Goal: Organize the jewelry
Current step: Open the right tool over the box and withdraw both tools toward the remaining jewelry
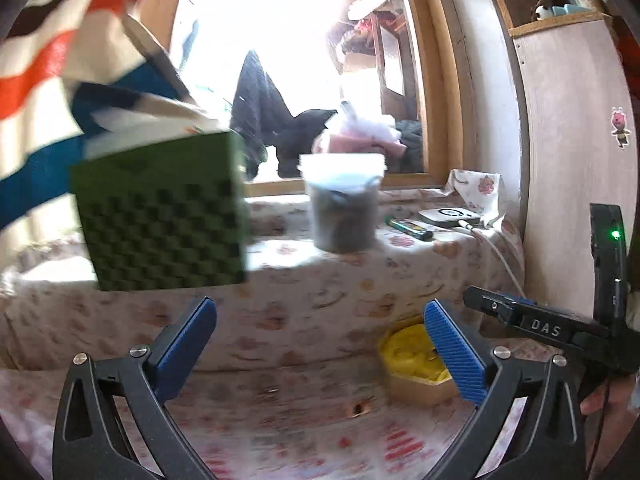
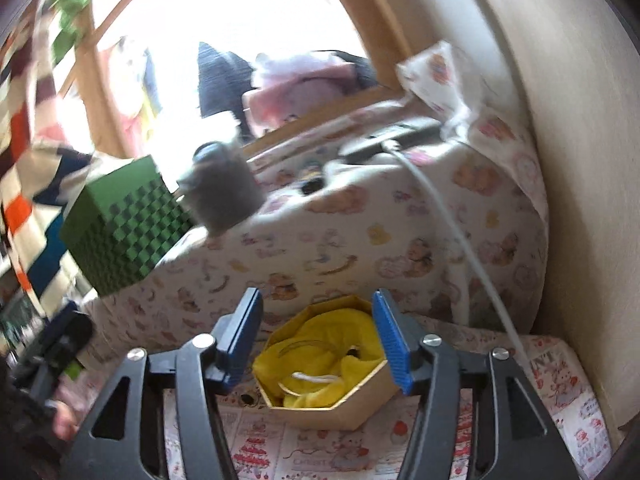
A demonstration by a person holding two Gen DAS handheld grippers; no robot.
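An open tan octagonal jewelry box [image 2: 340, 412] lined with yellow cloth [image 2: 320, 352] sits on the patterned table cover. A white strand and a thin bangle lie in the cloth. My right gripper [image 2: 316, 344] is open, its blue pads either side of the box, just above it. In the left wrist view the box [image 1: 412, 368] is at the lower right, partly behind the right pad. My left gripper [image 1: 320, 348] is open and empty, left of the box. The right gripper's black body [image 1: 560, 332] shows at the far right.
A green checkered box [image 1: 160, 216] stands on the raised covered ledge at left, a lidded jar [image 1: 344, 204] beside it. A white device [image 1: 448, 216] with a white cable [image 2: 452, 224] lies at right. A window frame is behind, a wall to the right.
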